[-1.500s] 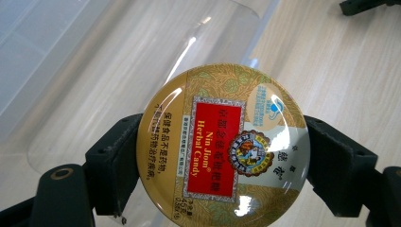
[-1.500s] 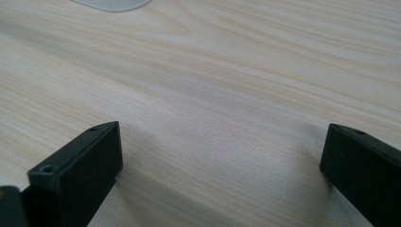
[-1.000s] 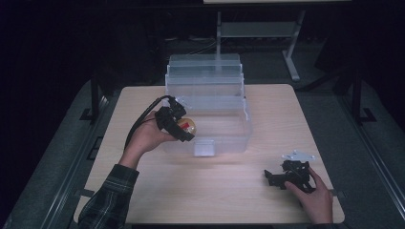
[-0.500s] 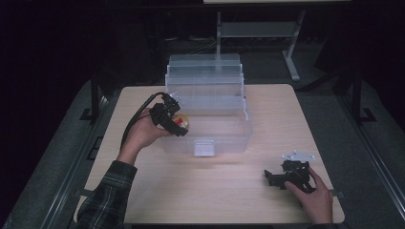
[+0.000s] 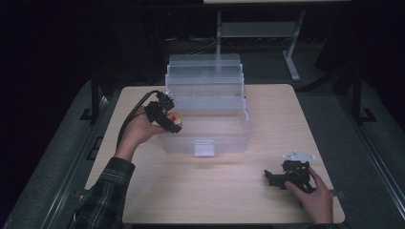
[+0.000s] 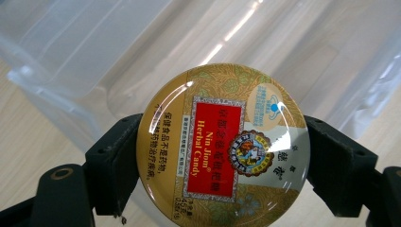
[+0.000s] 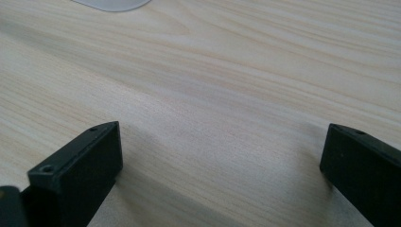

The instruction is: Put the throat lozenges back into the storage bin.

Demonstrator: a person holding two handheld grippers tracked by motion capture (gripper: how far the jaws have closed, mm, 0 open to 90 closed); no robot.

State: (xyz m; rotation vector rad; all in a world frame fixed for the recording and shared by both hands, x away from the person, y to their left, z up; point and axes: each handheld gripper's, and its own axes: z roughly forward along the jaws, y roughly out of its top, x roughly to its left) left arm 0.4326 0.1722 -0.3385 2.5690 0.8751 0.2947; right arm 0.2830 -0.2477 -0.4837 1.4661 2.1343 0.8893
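A round Nin Jiom herbal candy tin is pinched across its rim between the two black jaws of the left gripper, one jaw being pressed against each side of the tin. The gold lid with its red label is turned toward the camera in the left gripper view. In the high view the tin is seen held above the left end of a clear plastic tiered storage box, just over its lowest, open tray. The box stands near the far middle of a light wooden table, with its trays stepped back and a small latch at the front wall. In the left gripper view the translucent walls of the box are seen directly behind the tin.

The right gripper is held low at the near right part of the table, well apart from the box. Its jaws are spread wide, and nothing but bare wood grain is seen between them in the right gripper view.
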